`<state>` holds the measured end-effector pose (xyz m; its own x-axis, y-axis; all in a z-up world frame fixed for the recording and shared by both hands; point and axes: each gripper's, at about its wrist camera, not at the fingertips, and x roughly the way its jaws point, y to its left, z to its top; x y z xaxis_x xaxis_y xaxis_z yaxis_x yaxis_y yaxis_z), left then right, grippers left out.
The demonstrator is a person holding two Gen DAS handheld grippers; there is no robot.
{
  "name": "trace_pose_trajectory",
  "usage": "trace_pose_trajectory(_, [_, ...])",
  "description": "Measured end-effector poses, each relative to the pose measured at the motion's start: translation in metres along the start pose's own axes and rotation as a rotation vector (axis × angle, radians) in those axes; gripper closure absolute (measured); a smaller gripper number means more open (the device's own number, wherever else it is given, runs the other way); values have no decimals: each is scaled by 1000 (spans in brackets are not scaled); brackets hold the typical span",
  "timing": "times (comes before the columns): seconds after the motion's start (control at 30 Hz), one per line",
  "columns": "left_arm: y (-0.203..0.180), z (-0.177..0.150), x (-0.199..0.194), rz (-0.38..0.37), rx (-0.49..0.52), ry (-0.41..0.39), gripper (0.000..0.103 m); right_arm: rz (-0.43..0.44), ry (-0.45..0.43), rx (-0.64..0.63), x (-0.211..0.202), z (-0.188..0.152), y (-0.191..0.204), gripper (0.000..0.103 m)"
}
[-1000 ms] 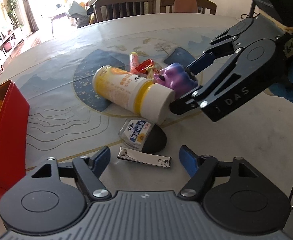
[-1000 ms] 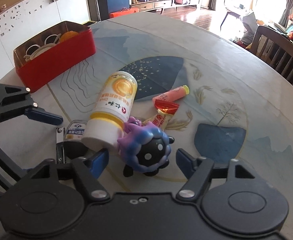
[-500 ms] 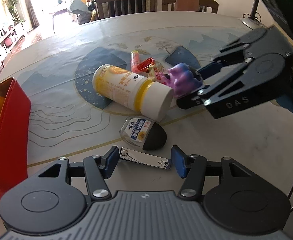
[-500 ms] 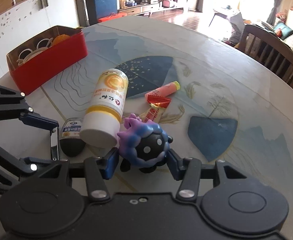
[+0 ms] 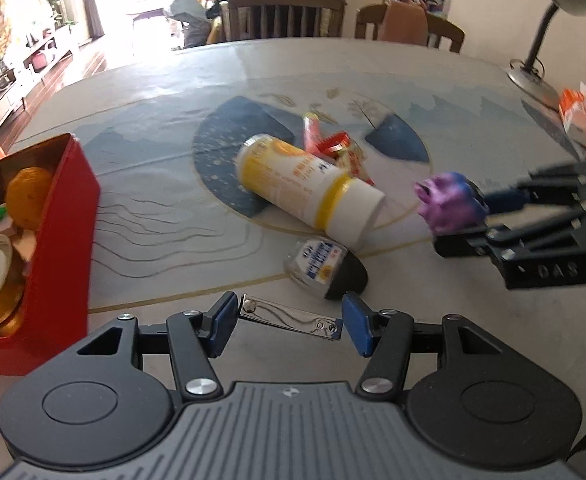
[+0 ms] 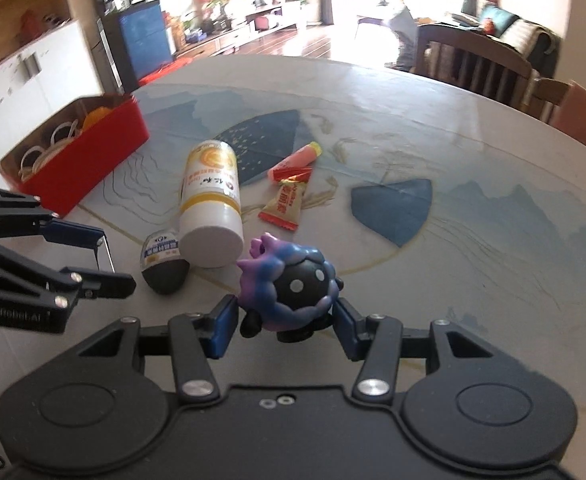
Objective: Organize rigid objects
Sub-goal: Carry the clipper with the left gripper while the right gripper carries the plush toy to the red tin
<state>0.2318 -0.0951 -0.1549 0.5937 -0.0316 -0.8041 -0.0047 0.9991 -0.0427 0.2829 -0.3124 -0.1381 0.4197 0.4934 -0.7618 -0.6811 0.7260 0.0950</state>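
our right hand-held gripper (image 6: 287, 326) clamps the purple toy (image 6: 289, 286) at 12 o'clock, above the surface (image 6: 453, 264). our left hand-held gripper (image 5: 289, 320) closes on the nail clipper (image 5: 291, 318), red box (image 5: 59, 248) at 9 o'clock.

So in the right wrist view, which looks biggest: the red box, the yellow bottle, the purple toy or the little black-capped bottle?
As they look there:
1. red box
2. yellow bottle
3. purple toy, though it sits nearest the camera, so its true size against the bottle is unsure
4. black-capped bottle
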Motion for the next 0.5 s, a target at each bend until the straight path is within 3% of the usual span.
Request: trace_pose_trajectory(0.5, [42, 20, -54, 1, -78, -104, 46, 11, -116, 25, -46, 24, 45, 52])
